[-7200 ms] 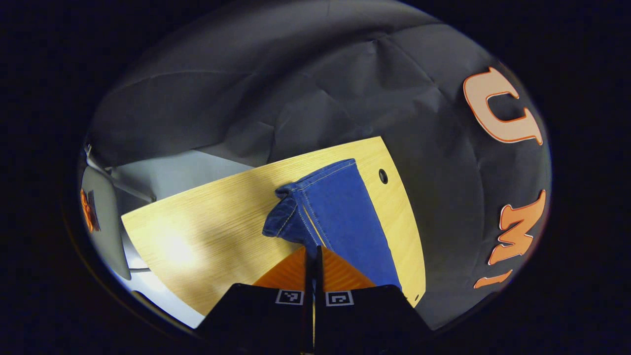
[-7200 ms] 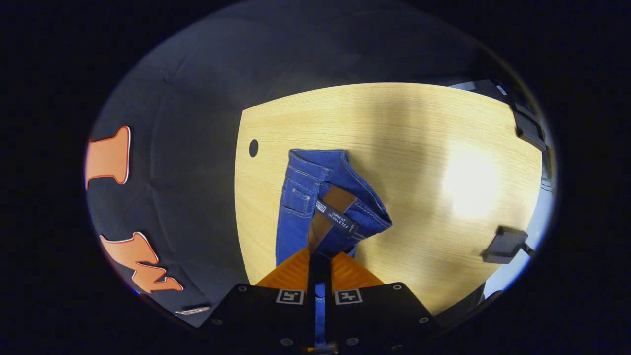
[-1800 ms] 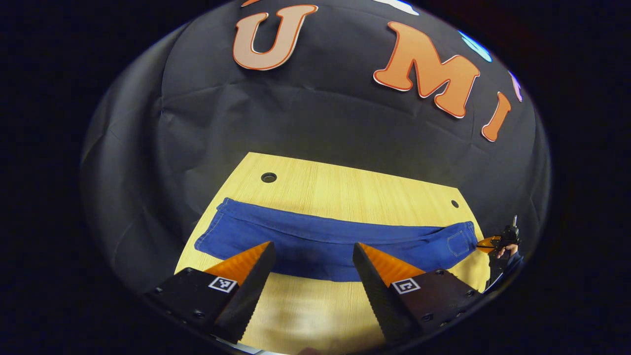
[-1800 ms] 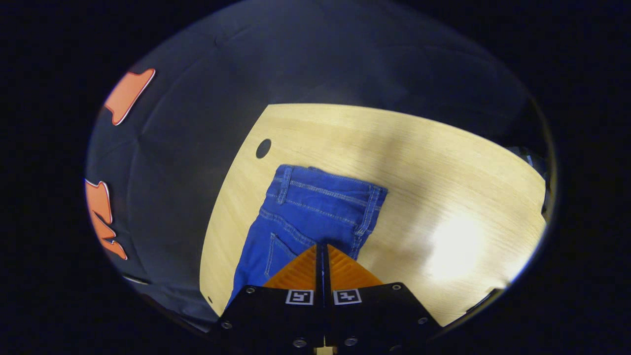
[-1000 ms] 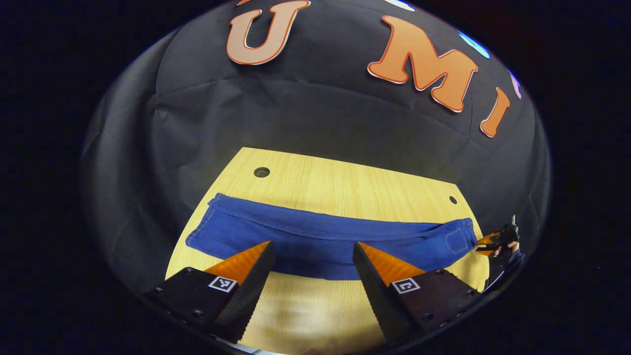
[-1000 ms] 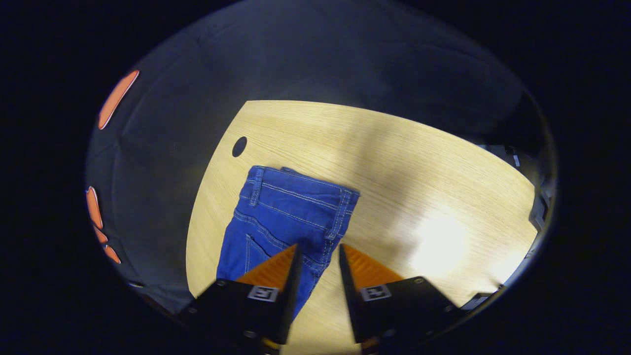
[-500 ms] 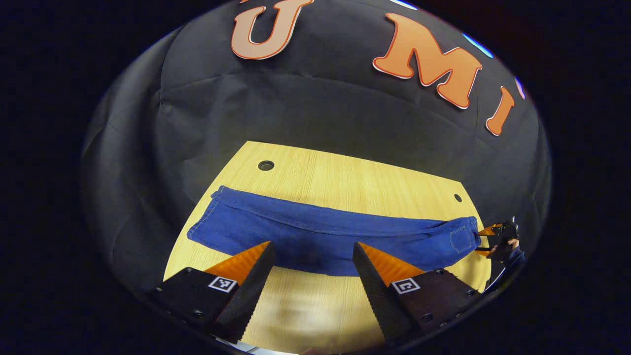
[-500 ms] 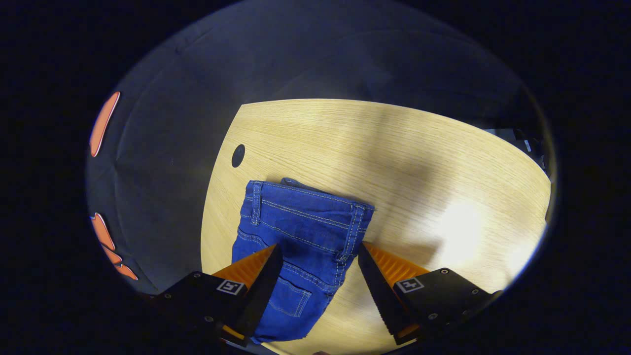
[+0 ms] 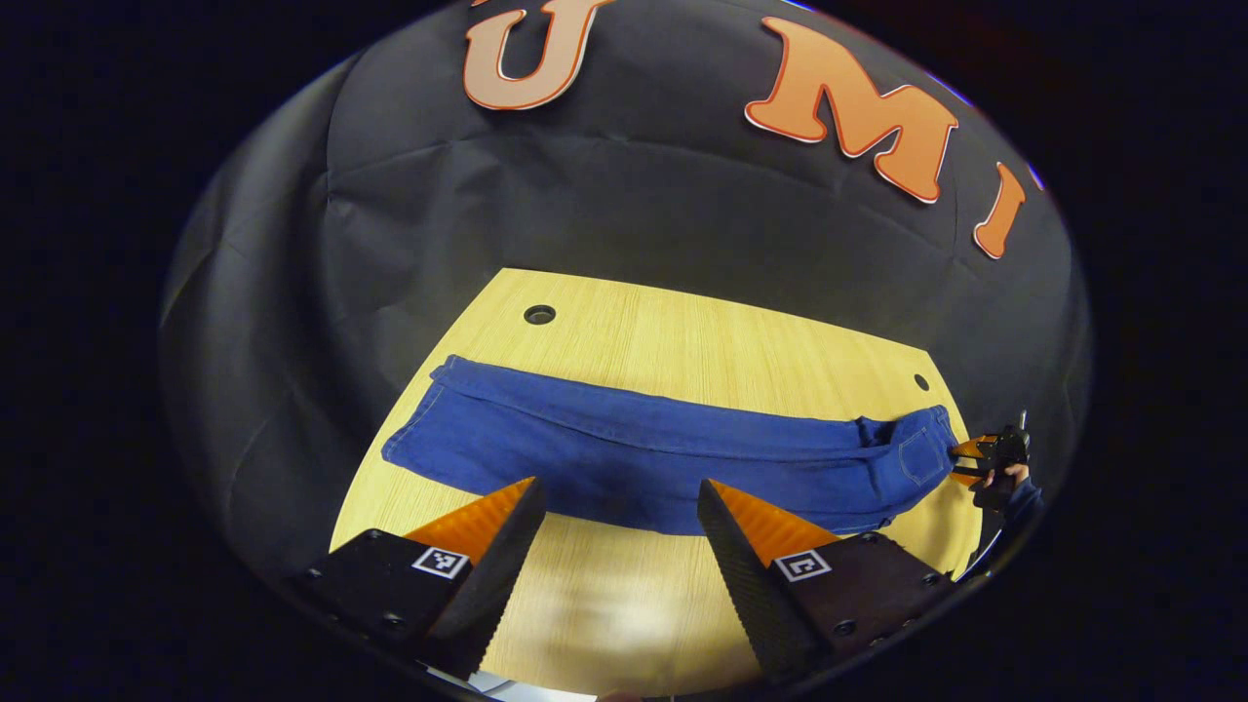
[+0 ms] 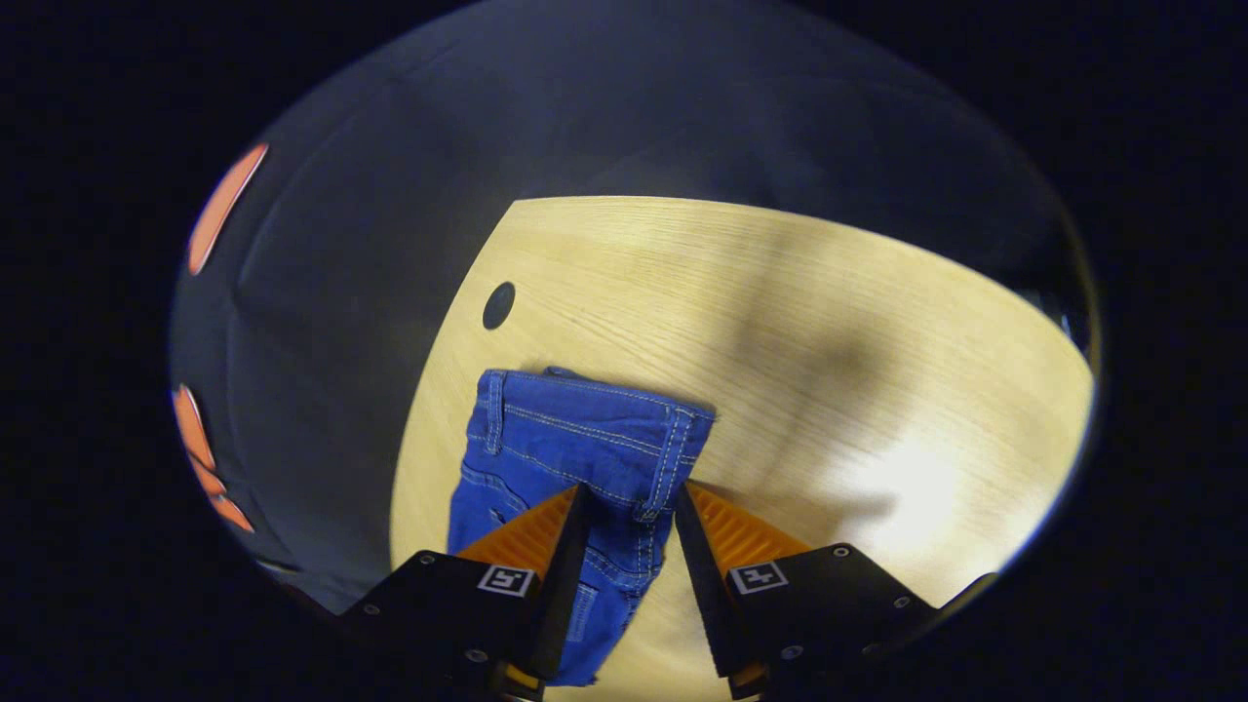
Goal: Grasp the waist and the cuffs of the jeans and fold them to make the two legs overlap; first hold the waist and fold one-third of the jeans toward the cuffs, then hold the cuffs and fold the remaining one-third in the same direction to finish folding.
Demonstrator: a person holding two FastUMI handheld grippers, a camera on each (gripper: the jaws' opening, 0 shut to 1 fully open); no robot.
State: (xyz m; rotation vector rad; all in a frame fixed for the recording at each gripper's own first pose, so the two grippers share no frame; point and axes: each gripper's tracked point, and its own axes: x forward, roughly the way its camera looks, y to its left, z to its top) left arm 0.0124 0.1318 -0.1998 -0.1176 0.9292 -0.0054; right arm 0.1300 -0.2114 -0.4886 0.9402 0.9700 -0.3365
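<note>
The blue jeans point(image 9: 663, 450) lie flat on the wooden table point(image 9: 682, 351), legs overlapped in one long strip, cuffs at the left and waist at the right. My left gripper point(image 9: 619, 489) is open just in front of the strip's middle, holding nothing. In the right gripper view the waist point(image 10: 585, 429) lies close ahead, belt loops showing. My right gripper point(image 10: 629, 495) is open, its fingers partly drawn in, with the waistband's near corner between them. That gripper point(image 9: 980, 456), held in a hand, also sits at the waist end in the left gripper view.
The table has a round cable hole point(image 9: 539, 314) behind the cuffs and a smaller one point(image 9: 921, 381) near the waist. A hole point(image 10: 498, 304) lies beyond the waist in the right gripper view. Black cloth walls stand close behind the table's far edge.
The right gripper let go of the waist, opened wide, and its fingers have now narrowed around the waistband corner. The left gripper stayed open and barely shifted.
</note>
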